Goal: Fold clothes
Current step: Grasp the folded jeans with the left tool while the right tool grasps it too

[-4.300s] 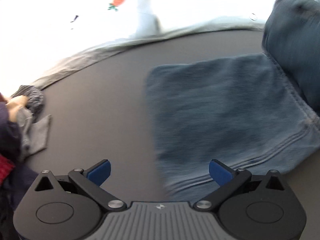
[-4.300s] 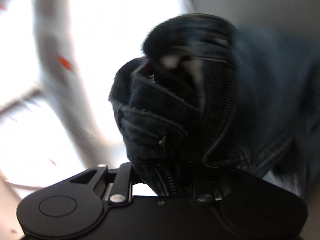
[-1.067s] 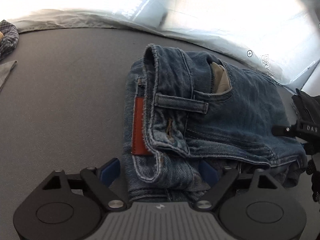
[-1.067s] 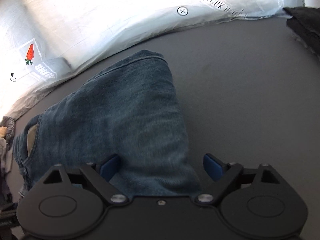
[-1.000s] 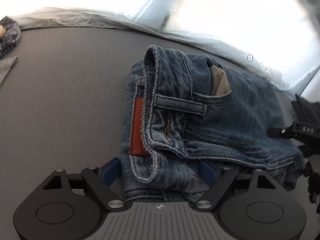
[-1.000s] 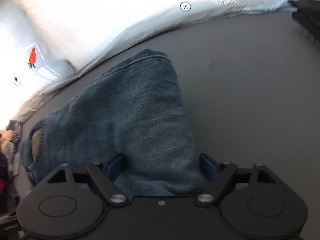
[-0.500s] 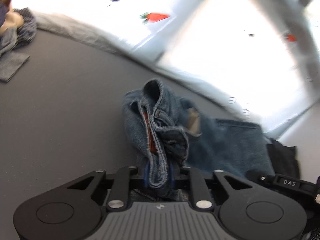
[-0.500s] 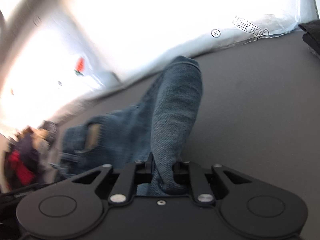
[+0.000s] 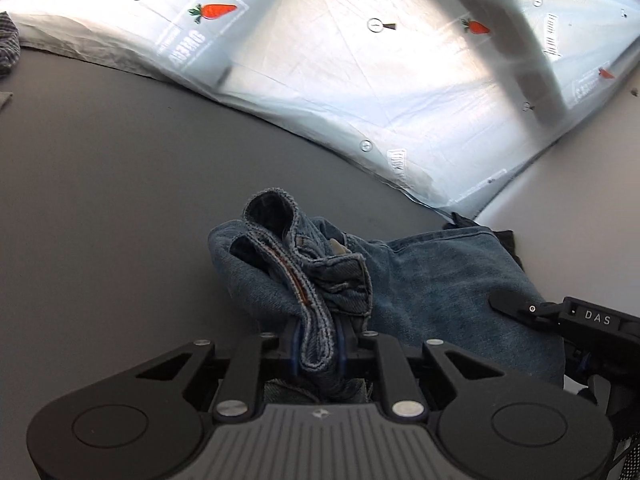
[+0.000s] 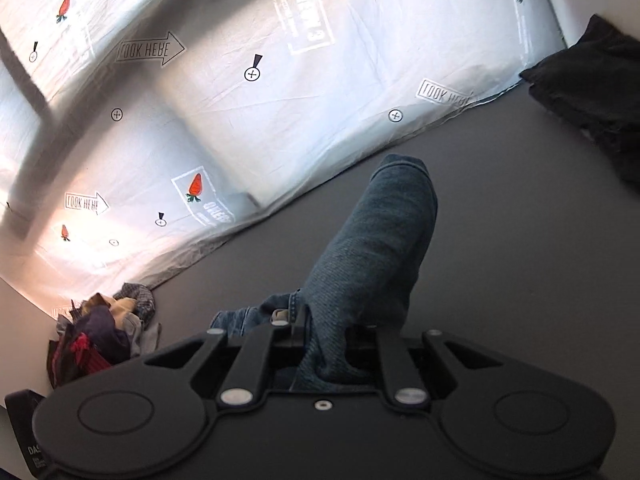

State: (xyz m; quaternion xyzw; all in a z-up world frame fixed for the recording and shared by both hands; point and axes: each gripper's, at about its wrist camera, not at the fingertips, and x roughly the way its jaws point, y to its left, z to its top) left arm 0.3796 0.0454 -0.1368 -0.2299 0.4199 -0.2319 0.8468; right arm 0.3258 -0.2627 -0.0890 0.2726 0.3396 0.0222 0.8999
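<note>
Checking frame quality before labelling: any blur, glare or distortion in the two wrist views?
Left wrist: jeans and tongs sharp; the pale bar at top right is smeared; table edge bows from the fisheye. Right wrist: sharp; backlit printed sheet glows brightest at lower left; dark garment shows little detail.

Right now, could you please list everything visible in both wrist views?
jeans: one, blue denim, folded, held above the table between both grippers.
table: one, dark grey, beneath everything.
plastic sheet: one, whitish with carrot prints, behind the table.
clothes pile: one, mixed colours, table's left end in the right view.
dark garment: one, black, table's right end.
left gripper: black, jaws clamped on the waistband.
right gripper: black, jaws clamped on denim.
</note>
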